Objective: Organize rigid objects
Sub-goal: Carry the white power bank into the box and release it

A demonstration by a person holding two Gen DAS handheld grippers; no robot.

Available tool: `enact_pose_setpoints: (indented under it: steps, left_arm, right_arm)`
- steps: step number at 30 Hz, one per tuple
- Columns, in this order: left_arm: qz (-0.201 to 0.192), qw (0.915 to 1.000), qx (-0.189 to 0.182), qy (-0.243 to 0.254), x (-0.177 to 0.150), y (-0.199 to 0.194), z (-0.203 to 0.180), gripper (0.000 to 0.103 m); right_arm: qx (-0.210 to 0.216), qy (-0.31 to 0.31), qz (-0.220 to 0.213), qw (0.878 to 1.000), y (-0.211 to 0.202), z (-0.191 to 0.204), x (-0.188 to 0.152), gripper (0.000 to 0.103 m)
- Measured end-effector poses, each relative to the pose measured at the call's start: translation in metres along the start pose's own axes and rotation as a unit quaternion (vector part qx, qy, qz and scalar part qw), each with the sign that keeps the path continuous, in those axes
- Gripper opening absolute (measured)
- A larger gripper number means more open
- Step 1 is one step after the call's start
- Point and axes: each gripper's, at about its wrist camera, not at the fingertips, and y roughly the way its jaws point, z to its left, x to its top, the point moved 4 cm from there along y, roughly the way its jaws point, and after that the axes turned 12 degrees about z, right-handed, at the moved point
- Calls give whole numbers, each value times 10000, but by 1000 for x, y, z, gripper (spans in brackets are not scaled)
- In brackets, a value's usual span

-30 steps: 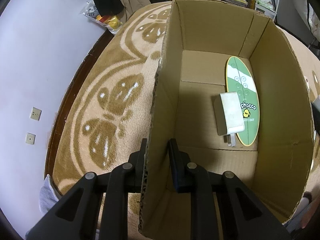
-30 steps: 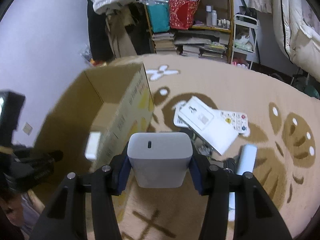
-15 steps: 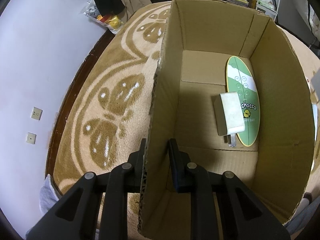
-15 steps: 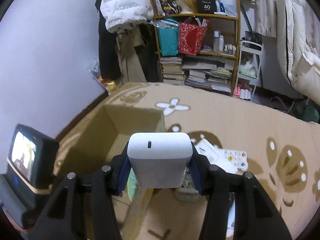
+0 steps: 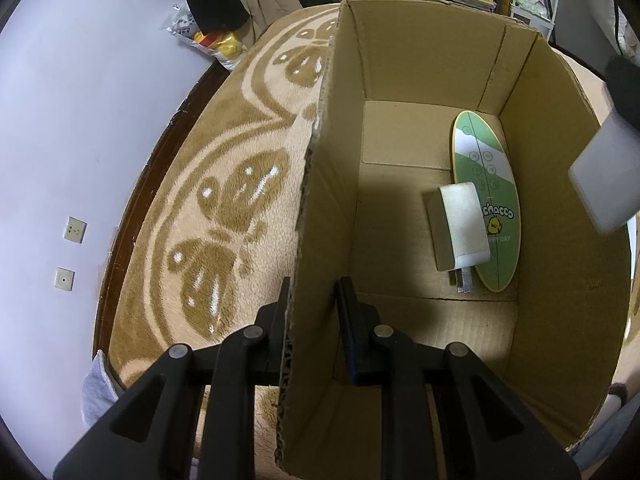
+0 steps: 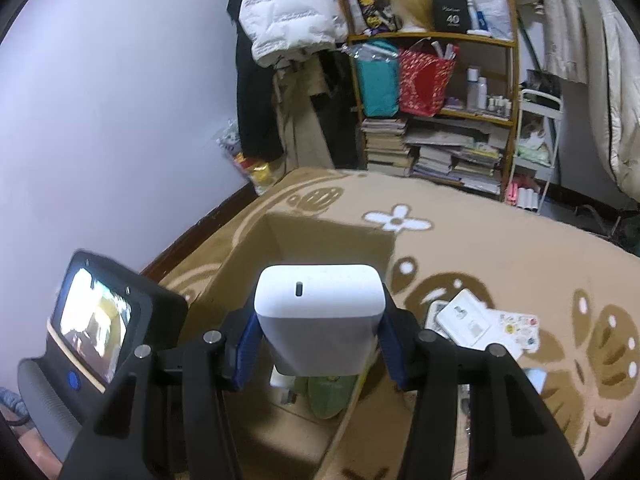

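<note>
Right now I am in the carry-and-drop step. My left gripper (image 5: 314, 304) is clamped on the near stretch of the cardboard box's (image 5: 432, 60) left wall, one finger outside over the rug (image 5: 224, 184) and one inside, jaws nearly closed on the board, steadying the box. My right gripper (image 6: 318, 336) is about half open and pinches a white power bank (image 6: 318, 312) by its two long sides, blue pads pressed against it, small port facing away from me.

From the right wrist view, the power bank hangs above the open box, roughly over its near right part; from the left wrist view its pale corner (image 5: 604, 176) shows at the right rim of the box, up in the air and not touching the cardboard.

Inside the box, a white charger block (image 5: 460, 232) lies on the floor with its prongs toward me, leaning partly onto a green oval board (image 5: 486, 200) set along the right wall. The left and near parts of the box floor are bare.

Next, I judge, I should bring the right gripper down inside the walls, aim for the bare floor left of the charger, and open the jaws only when the power bank is low, so it doesn't land on the charger. More items, including a white flat box (image 6: 464, 318), wait on the rug outside to the right.
</note>
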Motion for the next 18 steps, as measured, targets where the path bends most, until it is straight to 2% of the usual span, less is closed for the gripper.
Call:
enact_pose_setpoints:
  steps: [7, 18]
  left_arm:
    - [-3, 10000, -13, 2, 0, 0, 1, 19]
    - [-12, 10000, 15, 38, 0, 2, 0, 19]
  right_arm:
    - [50, 63, 295, 9995, 21, 1, -16, 55]
    - [-18, -17, 253, 9997, 23, 1, -20, 55]
